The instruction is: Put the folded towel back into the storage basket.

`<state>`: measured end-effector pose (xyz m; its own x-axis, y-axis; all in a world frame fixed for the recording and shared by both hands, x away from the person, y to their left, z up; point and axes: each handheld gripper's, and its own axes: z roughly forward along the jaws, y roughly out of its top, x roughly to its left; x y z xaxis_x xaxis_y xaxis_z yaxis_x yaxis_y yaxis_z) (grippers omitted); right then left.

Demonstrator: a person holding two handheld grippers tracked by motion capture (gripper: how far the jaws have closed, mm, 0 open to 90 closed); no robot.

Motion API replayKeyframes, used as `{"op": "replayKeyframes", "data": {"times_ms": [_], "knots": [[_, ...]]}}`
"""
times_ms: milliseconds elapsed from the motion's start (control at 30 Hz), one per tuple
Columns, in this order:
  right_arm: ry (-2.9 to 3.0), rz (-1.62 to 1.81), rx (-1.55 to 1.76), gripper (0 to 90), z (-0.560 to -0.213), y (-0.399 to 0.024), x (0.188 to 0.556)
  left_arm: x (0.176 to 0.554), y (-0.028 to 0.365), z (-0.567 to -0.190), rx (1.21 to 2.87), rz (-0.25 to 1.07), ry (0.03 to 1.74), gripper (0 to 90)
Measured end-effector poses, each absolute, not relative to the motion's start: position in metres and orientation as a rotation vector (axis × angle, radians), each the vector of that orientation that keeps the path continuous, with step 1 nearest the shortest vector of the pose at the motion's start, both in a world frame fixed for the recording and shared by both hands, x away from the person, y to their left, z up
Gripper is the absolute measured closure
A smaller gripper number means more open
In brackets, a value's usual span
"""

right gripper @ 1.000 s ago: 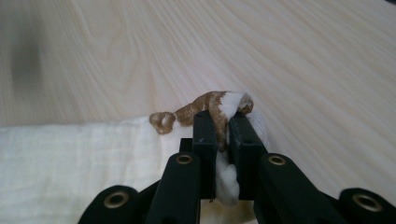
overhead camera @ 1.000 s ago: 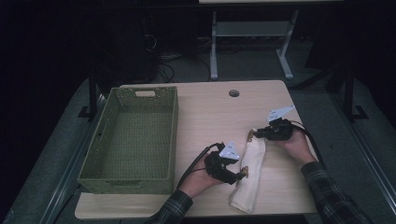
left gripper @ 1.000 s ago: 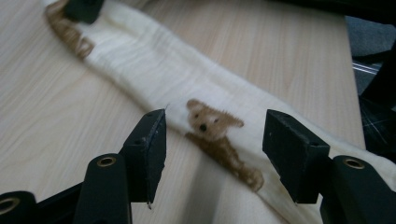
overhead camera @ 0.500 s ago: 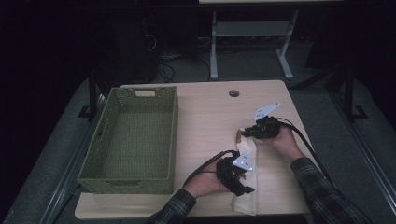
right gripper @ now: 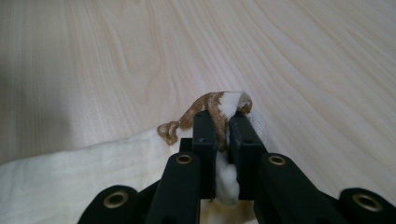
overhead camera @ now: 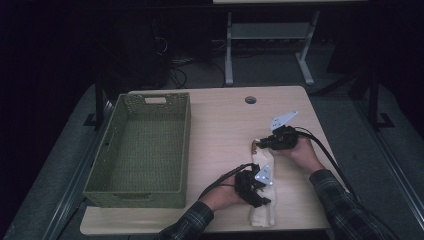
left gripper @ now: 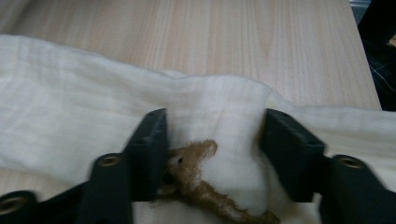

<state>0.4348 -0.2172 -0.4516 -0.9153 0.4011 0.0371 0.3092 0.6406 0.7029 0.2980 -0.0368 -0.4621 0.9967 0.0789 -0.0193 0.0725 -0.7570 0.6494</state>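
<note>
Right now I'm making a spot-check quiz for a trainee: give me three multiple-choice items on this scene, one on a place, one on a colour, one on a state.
1. Where on the table does the basket stand, in the high view?
A. left side
B. right side
C. on the cloth

2. What colour is the basket?
A. red
B. green
C. blue

3. How does the right gripper stand?
A. wide open above the basket
B. shut on nothing
C. shut on the cloth

Answers:
1 A: the basket stands on the left part of the table, apart from the cloth at the right.
2 B: its woven walls are green.
3 C: the right gripper has its jaws pinched on the cloth's brown-edged end; the left gripper has just been closing, with cloth between its jaws.
</note>
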Motion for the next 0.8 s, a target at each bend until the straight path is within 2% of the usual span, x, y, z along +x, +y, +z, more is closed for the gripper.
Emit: {"op": "replayKeyframes", "data": {"times_ms": [133, 200, 400, 800], "knots": [[2.741, 1.146, 0.589, 82.7, -0.451, -0.215, 0.432, 0.301, -0.036, -0.461, 2.425, 0.032, 0.124, 73.6], [2.738, 1.158, 0.57, 82.7, -0.451, -0.215, 0.432, 0.301, -0.036, -0.461, 2.424, 0.024, 0.137, 78.4], [2.735, 1.199, 0.563, 82.7, -0.443, -0.218, 0.43, 0.305, -0.029, -0.449, 2.4, -0.019, 0.175, 79.7], [2.729, 1.242, 0.538, 82.7, -0.419, -0.217, 0.435, 0.309, -0.012, -0.401, 2.283, -0.044, 0.25, 79.6]]}}
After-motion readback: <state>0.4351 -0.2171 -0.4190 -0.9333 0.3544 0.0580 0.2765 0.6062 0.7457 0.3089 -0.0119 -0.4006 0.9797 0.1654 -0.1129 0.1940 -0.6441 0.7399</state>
